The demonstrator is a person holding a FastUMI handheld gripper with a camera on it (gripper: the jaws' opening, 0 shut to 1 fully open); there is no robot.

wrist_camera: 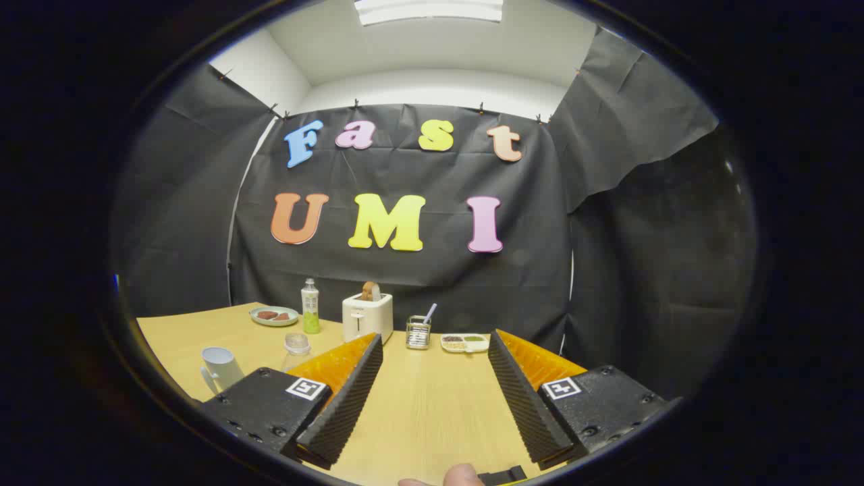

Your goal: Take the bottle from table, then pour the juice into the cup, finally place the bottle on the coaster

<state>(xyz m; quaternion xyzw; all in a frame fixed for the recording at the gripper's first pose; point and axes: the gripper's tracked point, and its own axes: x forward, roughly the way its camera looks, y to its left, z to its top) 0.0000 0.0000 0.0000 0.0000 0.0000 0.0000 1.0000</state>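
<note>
A clear bottle (310, 307) with a white cap and green juice in its lower part stands upright on the wooden table (425, 412), far beyond my left finger. Just in front of the bottle sits a small clear glass (295, 343), partly hidden by the left finger. A white mug (219, 368) stands to the left of that finger, nearer to me. My gripper (435, 347) is open above the table, its ribbed black fingers (344, 398) wide apart with nothing between them.
A white toaster (367, 317) with a slice of bread in it stands right of the bottle. A plate of food (273, 315) lies left of the bottle. Beyond the fingers are a small wire holder (418, 333) with a purple utensil and a white divided dish (464, 343).
</note>
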